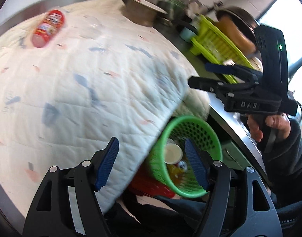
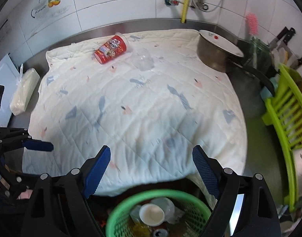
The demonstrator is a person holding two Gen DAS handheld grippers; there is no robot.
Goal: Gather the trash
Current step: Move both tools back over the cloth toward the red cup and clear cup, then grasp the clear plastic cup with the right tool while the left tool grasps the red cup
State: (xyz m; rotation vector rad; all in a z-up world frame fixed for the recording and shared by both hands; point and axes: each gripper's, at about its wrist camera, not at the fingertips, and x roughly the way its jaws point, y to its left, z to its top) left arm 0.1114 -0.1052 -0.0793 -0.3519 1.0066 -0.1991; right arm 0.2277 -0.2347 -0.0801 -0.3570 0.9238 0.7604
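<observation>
A steel tabletop (image 2: 237, 83) runs ahead of the right claw (image 2: 151, 169), almost wholly covered by a white quilted cloth (image 2: 143, 106) with blue and pink marks. Far ahead and left of that claw, a red printed cup (image 2: 111, 49) lies on its side on the cloth, a clear plastic cup (image 2: 144, 59) just beside it. Far ahead to the right stands a metal pot (image 2: 214, 56) with a white lid, at the cloth's corner. Right of the claw a lime-green dish rack (image 2: 285, 114) sits on bare steel; left, a bagged pale block (image 2: 23, 90).
</observation>
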